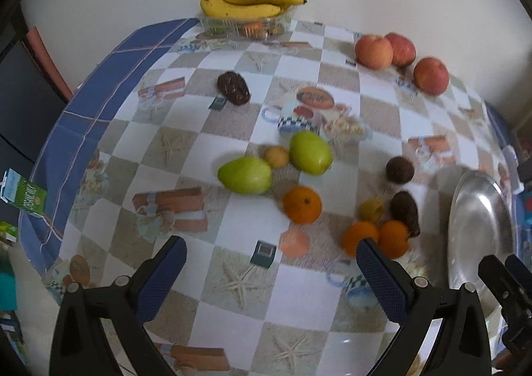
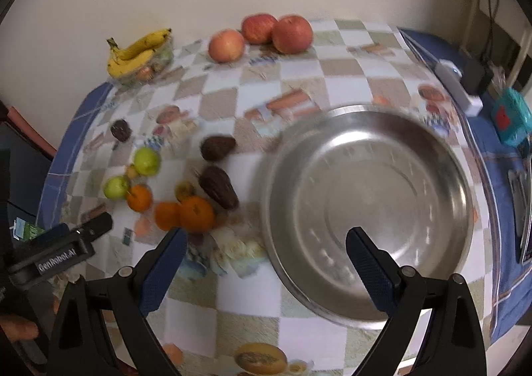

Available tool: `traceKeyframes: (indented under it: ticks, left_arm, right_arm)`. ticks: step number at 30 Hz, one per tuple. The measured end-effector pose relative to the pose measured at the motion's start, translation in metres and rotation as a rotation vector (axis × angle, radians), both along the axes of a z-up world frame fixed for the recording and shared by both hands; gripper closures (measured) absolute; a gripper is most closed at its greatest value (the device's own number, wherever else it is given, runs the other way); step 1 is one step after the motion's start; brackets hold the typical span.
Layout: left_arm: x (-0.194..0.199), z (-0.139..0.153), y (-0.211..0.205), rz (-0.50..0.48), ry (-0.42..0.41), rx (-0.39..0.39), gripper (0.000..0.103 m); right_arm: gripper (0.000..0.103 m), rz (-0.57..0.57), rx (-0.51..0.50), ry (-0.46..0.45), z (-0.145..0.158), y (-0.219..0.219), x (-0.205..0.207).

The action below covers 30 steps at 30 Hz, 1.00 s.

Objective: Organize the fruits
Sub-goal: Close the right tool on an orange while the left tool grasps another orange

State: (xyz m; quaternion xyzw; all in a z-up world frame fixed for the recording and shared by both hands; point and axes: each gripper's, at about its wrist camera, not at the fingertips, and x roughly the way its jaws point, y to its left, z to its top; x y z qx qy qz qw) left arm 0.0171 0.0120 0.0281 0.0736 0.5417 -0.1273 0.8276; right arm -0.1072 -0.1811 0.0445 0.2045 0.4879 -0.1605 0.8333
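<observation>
Fruit lies scattered on a checked tablecloth (image 1: 299, 293). Two green mangoes (image 1: 245, 175) lie mid-table beside an orange (image 1: 302, 204); two more oranges (image 1: 375, 238) and dark avocados (image 1: 405, 211) lie near the steel bowl (image 1: 478, 229). Three apples (image 1: 385, 50) sit at the back right. Bananas (image 1: 249, 2) rest on a clear tray at the back. My left gripper (image 1: 271, 259) is open and empty above the table's front. My right gripper (image 2: 266, 243) is open and empty over the near rim of the empty steel bowl (image 2: 369, 209); the oranges (image 2: 186, 213) lie left of it.
A wall runs behind the table. A green carton (image 1: 23, 193) shows off the table's left edge. A teal device (image 2: 510, 120) and a white box (image 2: 460, 86) sit at the right edge. The left gripper's body (image 2: 60, 249) shows at the right wrist view's left side.
</observation>
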Motion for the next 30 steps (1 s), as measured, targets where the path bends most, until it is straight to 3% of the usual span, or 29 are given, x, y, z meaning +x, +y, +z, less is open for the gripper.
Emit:
traceKeyframes:
  ticks: [12, 15, 19, 23, 28, 30]
  left_arm:
    - [0.031, 0.021, -0.006, 0.053, -0.147, -0.017, 0.0]
    - [0.041, 0.022, -0.008, 0.057, -0.122, -0.047, 0.0]
    - [0.05, 0.015, -0.018, 0.06, -0.1, -0.025, 0.0]
    - [0.061, 0.007, -0.02, 0.089, -0.036, -0.117, 0.0]
    - [0.061, -0.003, -0.021, 0.095, 0.006, -0.161, 0.0]
    - [0.06, -0.01, -0.018, 0.105, 0.045, -0.182, 0.009]
  right_arm:
    - [0.007, 0.031, 0.023, -0.051, 0.016, 0.004, 0.056]
    - [0.007, 0.02, 0.023, -0.06, 0.014, 0.0, 0.065]
    - [0.007, 0.018, 0.02, -0.074, 0.011, -0.004, 0.073]
    - [0.007, 0.048, 0.06, -0.06, 0.0, -0.013, 0.079]
    - [0.007, 0.062, 0.08, -0.027, -0.01, -0.019, 0.078]
    - [0.007, 0.07, 0.068, -0.003, -0.015, -0.017, 0.077]
